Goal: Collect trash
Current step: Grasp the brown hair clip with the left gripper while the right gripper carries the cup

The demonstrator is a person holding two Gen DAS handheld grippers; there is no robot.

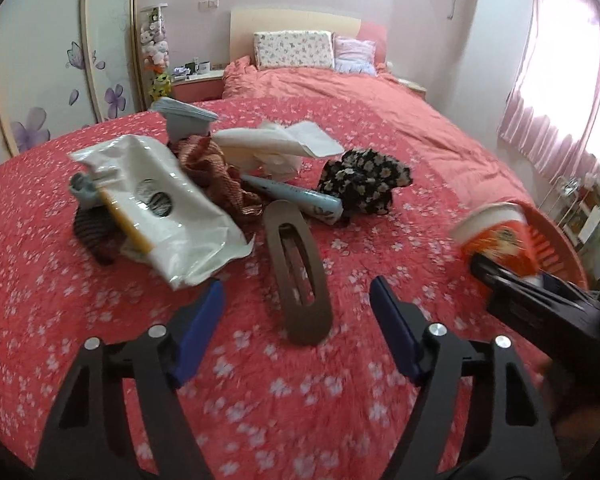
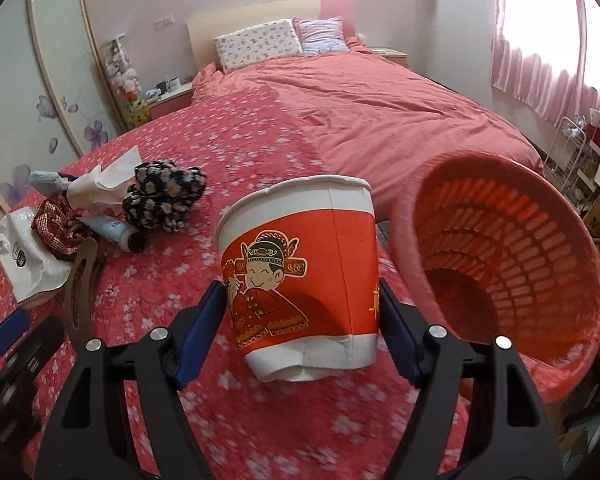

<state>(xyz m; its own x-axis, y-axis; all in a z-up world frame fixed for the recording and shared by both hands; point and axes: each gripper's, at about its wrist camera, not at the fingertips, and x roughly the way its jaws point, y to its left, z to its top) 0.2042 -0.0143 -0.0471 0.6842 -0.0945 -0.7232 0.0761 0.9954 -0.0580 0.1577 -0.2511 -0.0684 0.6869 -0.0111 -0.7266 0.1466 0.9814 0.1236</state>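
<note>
The right gripper is clamped on a red and white paper cup, its blue pads pressed to the cup's two sides, the cup tilted with its mouth away from the camera — just beside an orange basket that lies tipped on the edge of the bed. The left gripper hangs over the flowered red bedcover with its jaws apart and nothing between them; a brown oval cutout lies flat just ahead of it. Further back sit a white plastic bag, crumpled tissue, a pale blue tube and a black flowered cloth
</note>
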